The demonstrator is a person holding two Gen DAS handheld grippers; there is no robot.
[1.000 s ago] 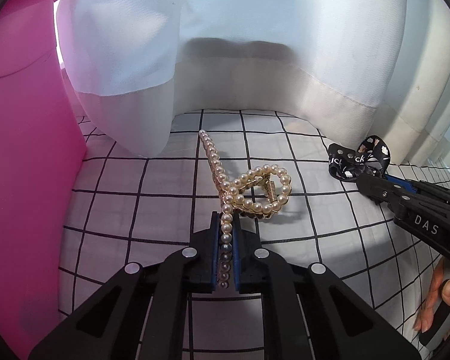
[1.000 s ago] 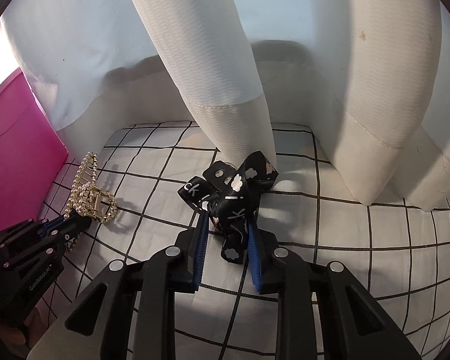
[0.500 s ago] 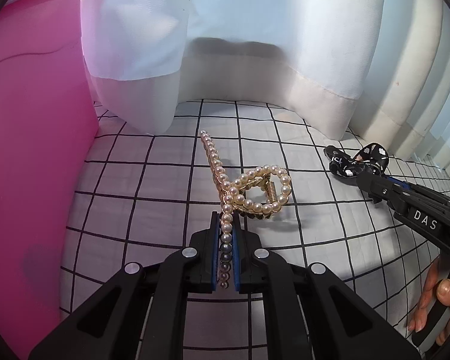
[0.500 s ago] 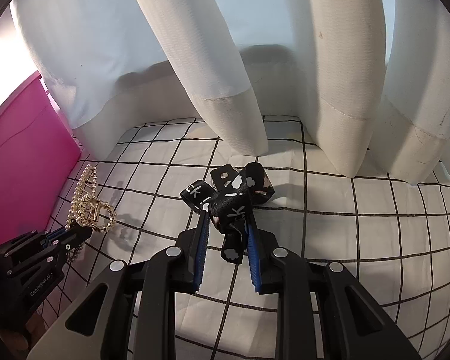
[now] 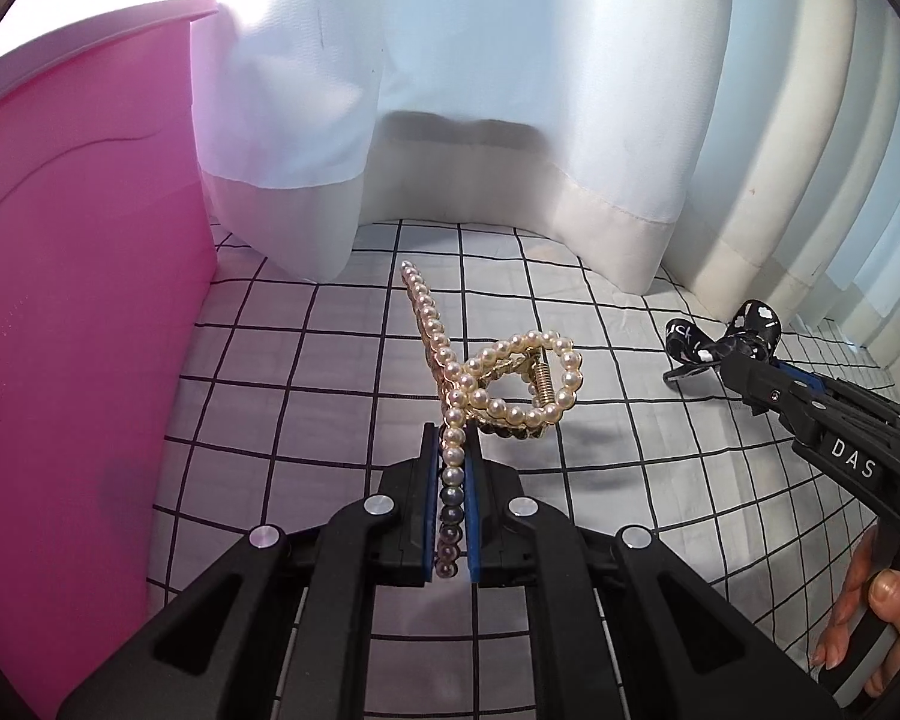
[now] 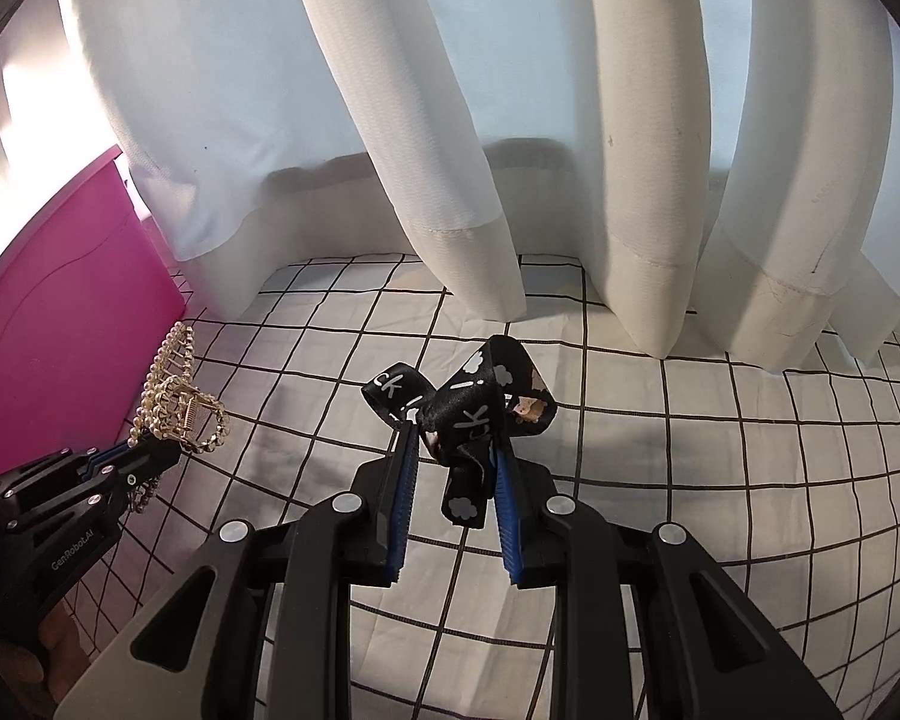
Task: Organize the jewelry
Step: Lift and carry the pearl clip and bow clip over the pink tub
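My left gripper (image 5: 451,438) is shut on a pearl hair clip (image 5: 498,381) with a gold spring, and holds it above the checked cloth. The clip also shows in the right wrist view (image 6: 177,402), at the left gripper's tip (image 6: 150,450). My right gripper (image 6: 455,450) is shut on a black ribbon bow (image 6: 459,405) with white cloud prints and letters, lifted off the cloth. The bow also shows at the right of the left wrist view (image 5: 723,339), at the right gripper's tip (image 5: 732,360).
A pink bin (image 5: 78,330) stands at the left; it also shows in the right wrist view (image 6: 72,324). White curtains (image 6: 450,150) hang along the back edge. A white cloth with a black grid (image 6: 720,450) covers the surface.
Both grippers have risen and drawn back from the curtains, each with its item. The pink bin now shows more of its rim in the left wrist view.
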